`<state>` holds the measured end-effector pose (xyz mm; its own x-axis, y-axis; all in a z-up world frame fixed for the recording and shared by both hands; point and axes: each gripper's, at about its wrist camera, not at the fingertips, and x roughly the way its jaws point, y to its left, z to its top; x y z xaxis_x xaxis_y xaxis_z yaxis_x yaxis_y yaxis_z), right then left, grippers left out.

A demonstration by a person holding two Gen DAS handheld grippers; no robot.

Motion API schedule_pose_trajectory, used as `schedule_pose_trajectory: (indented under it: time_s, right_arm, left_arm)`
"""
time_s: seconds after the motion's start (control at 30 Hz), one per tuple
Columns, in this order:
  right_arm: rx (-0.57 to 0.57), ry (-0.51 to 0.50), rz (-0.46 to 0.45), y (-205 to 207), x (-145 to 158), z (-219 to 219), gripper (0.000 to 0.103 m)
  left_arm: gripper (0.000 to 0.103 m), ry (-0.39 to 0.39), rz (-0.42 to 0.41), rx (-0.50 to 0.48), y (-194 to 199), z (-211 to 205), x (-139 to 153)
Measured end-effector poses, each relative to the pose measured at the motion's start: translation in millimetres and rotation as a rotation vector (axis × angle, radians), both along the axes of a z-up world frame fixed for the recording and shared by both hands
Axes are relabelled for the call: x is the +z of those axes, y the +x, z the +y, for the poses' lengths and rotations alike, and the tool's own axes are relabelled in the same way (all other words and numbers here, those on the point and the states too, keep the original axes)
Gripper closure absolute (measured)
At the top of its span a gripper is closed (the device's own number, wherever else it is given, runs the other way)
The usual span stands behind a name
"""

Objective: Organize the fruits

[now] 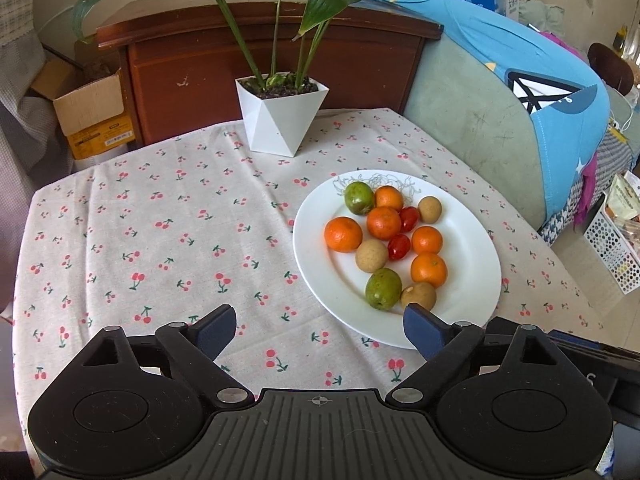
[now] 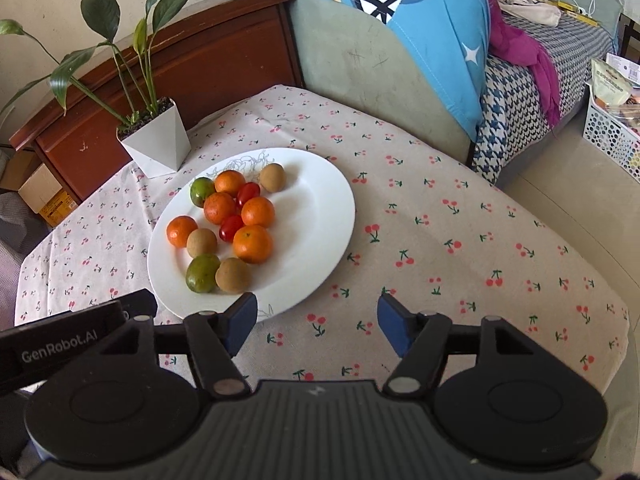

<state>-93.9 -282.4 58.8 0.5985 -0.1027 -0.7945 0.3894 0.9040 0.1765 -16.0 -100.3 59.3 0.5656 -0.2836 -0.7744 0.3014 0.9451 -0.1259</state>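
Note:
A white plate (image 1: 472,240) (image 2: 316,216) on the cherry-print tablecloth holds mixed fruit: several oranges (image 1: 343,234) (image 2: 253,243), two green fruits (image 1: 383,289) (image 2: 203,273), three brown round fruits (image 1: 418,295) (image 2: 233,275) and two red cherry tomatoes (image 1: 399,246) (image 2: 231,227). My left gripper (image 1: 320,332) is open and empty, near the plate's front-left rim. My right gripper (image 2: 318,322) is open and empty, just in front of the plate's near rim. The left gripper's body (image 2: 72,336) shows at the left of the right wrist view.
A white faceted pot with a leafy plant (image 1: 280,120) (image 2: 158,142) stands at the table's back. A wooden headboard (image 1: 260,56) is behind it. A green sofa with blue cloth (image 1: 500,100) (image 2: 400,60) borders the right. A cardboard box (image 1: 92,112) sits left.

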Motion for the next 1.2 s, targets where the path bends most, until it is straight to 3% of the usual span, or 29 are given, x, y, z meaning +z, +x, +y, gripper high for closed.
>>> schedule_pose_trajectory:
  time_s: [0.57,1.2]
  right_arm:
    - [-0.033,-0.098,0.041,11,-5,9,0.027]
    - [-0.025,-0.108,0.055,17,-8,11,0.022]
  left_arm:
    - [0.007,0.099,0.032,0.043,9,-2,-11]
    - [0.007,0.16,0.055,0.056,14,-6,-21]
